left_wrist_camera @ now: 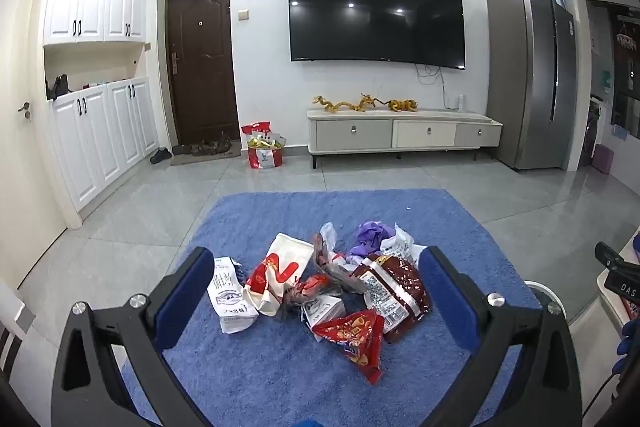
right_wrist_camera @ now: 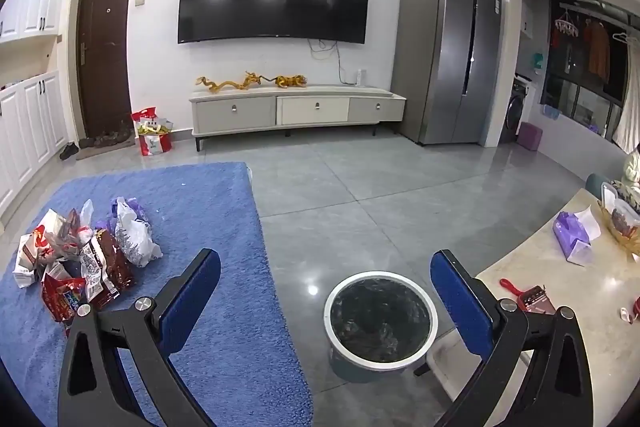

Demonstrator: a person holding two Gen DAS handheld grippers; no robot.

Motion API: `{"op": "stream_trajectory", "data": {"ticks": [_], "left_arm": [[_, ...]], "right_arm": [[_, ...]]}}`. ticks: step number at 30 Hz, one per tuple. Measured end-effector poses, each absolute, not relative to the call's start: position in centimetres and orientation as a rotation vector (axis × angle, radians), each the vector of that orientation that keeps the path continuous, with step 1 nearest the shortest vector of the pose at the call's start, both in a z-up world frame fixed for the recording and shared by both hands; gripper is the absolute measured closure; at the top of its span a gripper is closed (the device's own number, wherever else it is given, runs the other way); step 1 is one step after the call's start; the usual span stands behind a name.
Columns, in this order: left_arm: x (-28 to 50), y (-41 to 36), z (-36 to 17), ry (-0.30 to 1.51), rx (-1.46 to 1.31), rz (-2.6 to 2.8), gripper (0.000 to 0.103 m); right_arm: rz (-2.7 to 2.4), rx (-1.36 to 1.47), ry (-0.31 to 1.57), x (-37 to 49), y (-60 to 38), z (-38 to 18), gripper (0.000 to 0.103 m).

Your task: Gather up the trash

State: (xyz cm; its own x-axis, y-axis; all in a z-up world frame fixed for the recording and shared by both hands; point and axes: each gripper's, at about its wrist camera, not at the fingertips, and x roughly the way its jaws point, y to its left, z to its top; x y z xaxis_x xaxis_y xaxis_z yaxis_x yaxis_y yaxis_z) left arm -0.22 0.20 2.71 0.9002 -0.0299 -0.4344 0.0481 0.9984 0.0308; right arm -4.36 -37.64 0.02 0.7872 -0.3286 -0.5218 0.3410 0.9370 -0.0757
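On the left, the blue rug (left_wrist_camera: 280,367) carries a loose heap of wrappers. The left gripper (left_wrist_camera: 316,291) hangs above it with its blue-padded jaws spread wide and nothing between them. At the heap's left edge lies a white printed packet (left_wrist_camera: 232,297), then a red-and-white paper bag (left_wrist_camera: 280,273), partly overlapped by crumpled dark wrappers whose print is too creased to read. In front lies a red snack bag (left_wrist_camera: 356,341), with a dark red date-like packet (left_wrist_camera: 394,291) beside it and a purple glove (left_wrist_camera: 370,235) tucked behind, half hidden by a white plastic bag (right_wrist_camera: 134,233).

Further right, off the rug on the grey tiles, stands a white-rimmed trash bin (right_wrist_camera: 380,323) lined with a black bag, well apart from the heap. The right gripper (right_wrist_camera: 326,291) hovers over it, jaws wide and empty; its right finger covers part of the bin's rim. At the far right a pale table (right_wrist_camera: 600,327) is cut off by the frame, bearing a purple tissue pack (right_wrist_camera: 570,237) and a red-handled tool (right_wrist_camera: 516,289).
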Motion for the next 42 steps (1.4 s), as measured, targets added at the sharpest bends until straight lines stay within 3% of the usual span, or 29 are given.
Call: {"op": "stream_trajectory", "data": {"ticks": [12,42], "left_arm": [[-1.1,0.0,3.7,0.378,0.042,0.004,0.0],[-0.8,-2.1,3.0,0.41,0.061,-0.096,0.0]], "right_arm": [[-0.369,0.028,0.532,-5.1,-38.7,0.9,0.0],[-0.447,0.008,0.554,-6.0,-39.4,2.0,0.0]]}}
